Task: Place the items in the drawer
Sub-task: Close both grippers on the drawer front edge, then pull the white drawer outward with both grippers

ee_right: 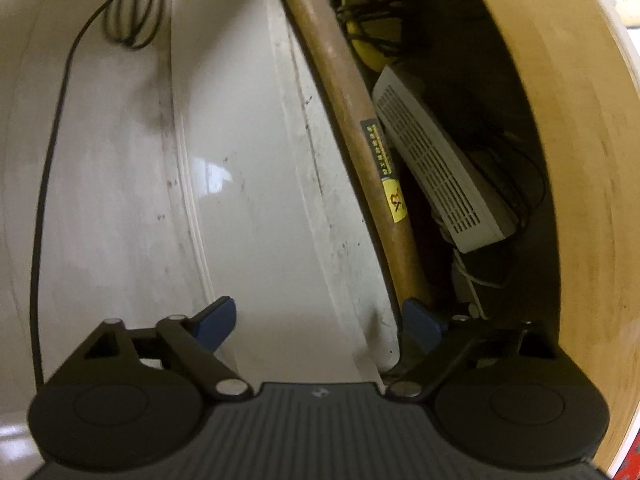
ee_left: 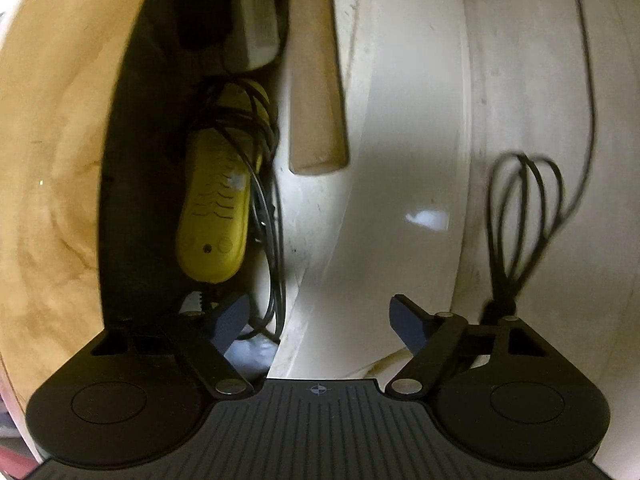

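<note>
Left wrist view: left tool (ee_left: 320, 326) w/ blue fingertips (ee_left: 228, 326) spread wide, nothing between them, poised over the white front edge of an open drawer (ee_left: 400, 128). Drawer interior is the dark slot at left, bounded on its far left by a light wood panel (ee_left: 52, 184). Inside, near to far: yellow handheld device (ee_left: 214, 208) wrapped in black cable (ee_left: 272, 248), then a white box-shaped unit (ee_left: 256, 20). A wooden handle (ee_left: 316, 80) lies along the drawer's right inner side, its rounded end just beside the yellow device. On the white surface at right, a thin black cord w/ a bundled loop (ee_left: 524, 208) lies well apart from the drawer contents. Right wrist view: right tool (ee_right: 318, 324) likewise wide open and empty; its right fingertip (ee_right: 422, 328) sits near the lower end of the wooden handle (ee_right: 360, 128), contact cannot be told. Handle bears a dark label and a yellow sticker (ee_right: 394, 196). Right of it, a white vented unit (ee_right: 436, 168) rests tilted on dark cables; yellow device (ee_right: 364, 36) partly visible farther in. Wood panel (ee_right: 580, 160) closes the right side. Black cord loop (ee_right: 132, 16) lies far left on the white surface (ee_right: 120, 180).
</note>
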